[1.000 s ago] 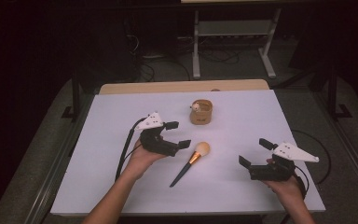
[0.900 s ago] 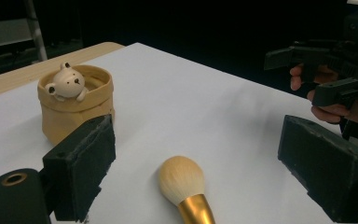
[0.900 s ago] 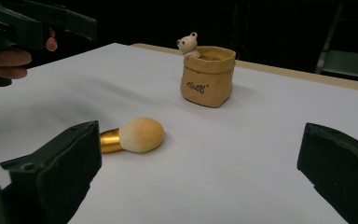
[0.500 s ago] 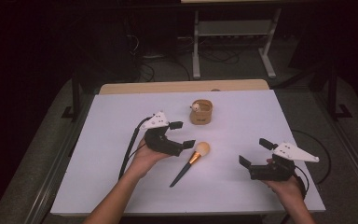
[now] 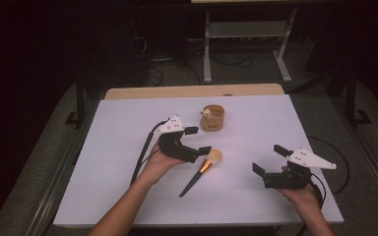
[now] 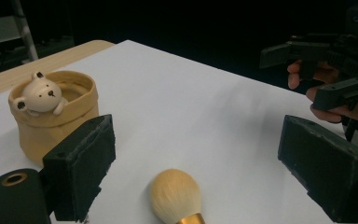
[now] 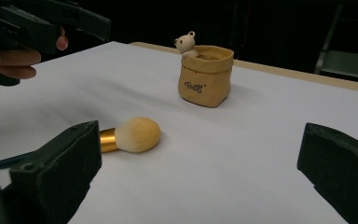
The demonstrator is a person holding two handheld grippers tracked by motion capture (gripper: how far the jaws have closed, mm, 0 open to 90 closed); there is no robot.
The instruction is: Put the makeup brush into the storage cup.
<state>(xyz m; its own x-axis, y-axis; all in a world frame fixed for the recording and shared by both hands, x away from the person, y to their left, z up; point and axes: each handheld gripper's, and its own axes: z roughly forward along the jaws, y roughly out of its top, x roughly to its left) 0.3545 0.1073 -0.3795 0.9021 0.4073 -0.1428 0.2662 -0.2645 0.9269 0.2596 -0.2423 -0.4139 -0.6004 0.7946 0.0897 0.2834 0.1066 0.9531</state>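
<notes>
my left gripper hangs with its jaws spread wide and empty, right over the far end of the makeup brush. the brush lies flat on the white table, near the middle, its long axis slanting: fluffy head at the far right, dark handle running back toward the near left. in the left gripper view the head sits low between the jaws. my right gripper is also spread and holds nothing, well apart to the right. the left is clearly nearer, so i judge it takes the brush. the bear pouch stands just beyond.
</notes>
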